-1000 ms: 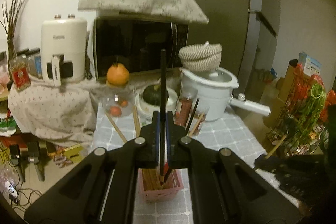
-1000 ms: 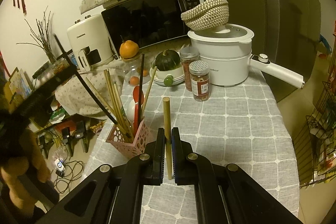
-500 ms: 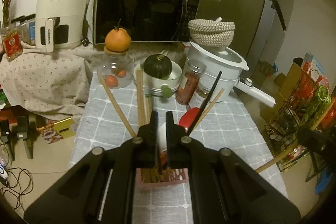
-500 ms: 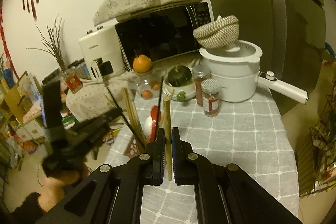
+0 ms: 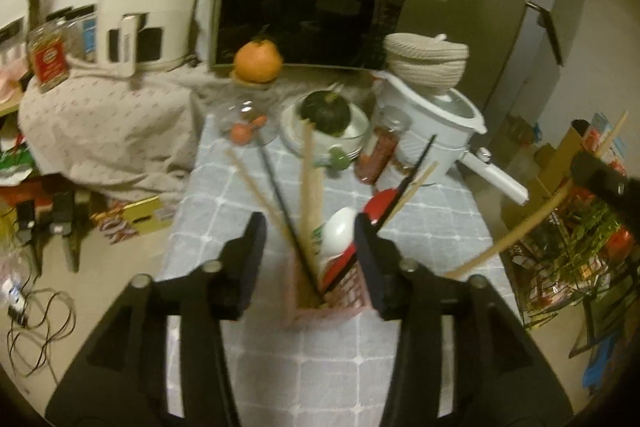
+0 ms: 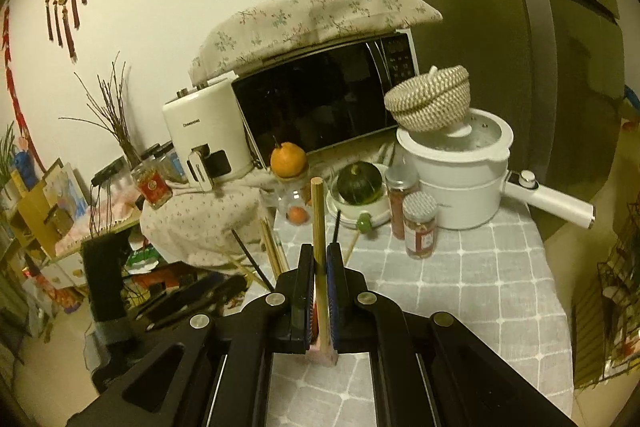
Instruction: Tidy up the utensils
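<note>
Most of the job looks done: the table point(image 5: 248, 359) carries the pink holder point(image 5: 352, 291) right between and just ahead of our left gripper point(image 5: 310, 239), already stuffed with wooden chopsticks point(image 5: 310, 183), a black chopstick point(image 5: 280, 199), a white spoon point(image 5: 338, 231) and a red spoon point(image 5: 384, 203). We judge one piece is left: the wooden stick point(image 6: 319, 223) in our right gripper point(image 6: 319, 271).

Left gripper: jaws wide apart, empty, hanging over the holder and angled down at it.

Right gripper: jaws clamped on the wooden stick, which stands upright between the pads, top end well above them. A pink holder corner point(image 6: 322, 355) shows just under the jaws, so we're roughly over the drop point. From the left view the stick slants in from the right, near the holder.
</note>
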`<act>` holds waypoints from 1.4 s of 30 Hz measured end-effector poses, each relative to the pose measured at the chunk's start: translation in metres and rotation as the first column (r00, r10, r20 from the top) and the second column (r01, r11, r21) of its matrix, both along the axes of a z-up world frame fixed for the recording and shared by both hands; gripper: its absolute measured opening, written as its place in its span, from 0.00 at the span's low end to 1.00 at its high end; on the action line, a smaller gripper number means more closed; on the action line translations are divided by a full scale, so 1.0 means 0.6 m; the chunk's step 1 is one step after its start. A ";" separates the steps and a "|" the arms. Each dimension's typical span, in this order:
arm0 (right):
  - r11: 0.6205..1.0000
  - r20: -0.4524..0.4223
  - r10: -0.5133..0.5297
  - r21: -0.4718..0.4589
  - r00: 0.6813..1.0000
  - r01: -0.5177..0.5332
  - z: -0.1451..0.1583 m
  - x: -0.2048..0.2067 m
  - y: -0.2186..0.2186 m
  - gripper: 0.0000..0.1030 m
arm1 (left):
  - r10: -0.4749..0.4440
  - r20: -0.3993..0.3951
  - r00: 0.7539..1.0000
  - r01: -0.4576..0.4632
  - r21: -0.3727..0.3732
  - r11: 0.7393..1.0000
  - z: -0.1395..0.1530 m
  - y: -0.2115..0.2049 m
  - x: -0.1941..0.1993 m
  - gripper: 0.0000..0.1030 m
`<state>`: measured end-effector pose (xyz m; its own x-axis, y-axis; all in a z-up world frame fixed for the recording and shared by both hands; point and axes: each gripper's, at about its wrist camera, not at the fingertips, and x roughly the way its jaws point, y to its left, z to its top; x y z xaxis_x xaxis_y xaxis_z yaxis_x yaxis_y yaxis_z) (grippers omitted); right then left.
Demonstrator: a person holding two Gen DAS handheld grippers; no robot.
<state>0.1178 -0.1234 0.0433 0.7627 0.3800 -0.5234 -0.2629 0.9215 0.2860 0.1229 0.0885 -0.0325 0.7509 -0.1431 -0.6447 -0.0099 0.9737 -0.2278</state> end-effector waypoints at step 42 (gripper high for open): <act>1.000 -0.048 -0.013 -0.021 0.999 0.012 -0.056 0.058 0.048 0.75 | 0.019 -0.148 0.989 -0.021 -0.008 1.000 -0.033 0.009 -0.048 0.80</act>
<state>0.1529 -0.0943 0.0100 0.7412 0.3590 -0.5672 -0.2374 0.9306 0.2788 0.0939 0.0940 -0.0526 0.6498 -0.1359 -0.7478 -0.0637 0.9707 -0.2317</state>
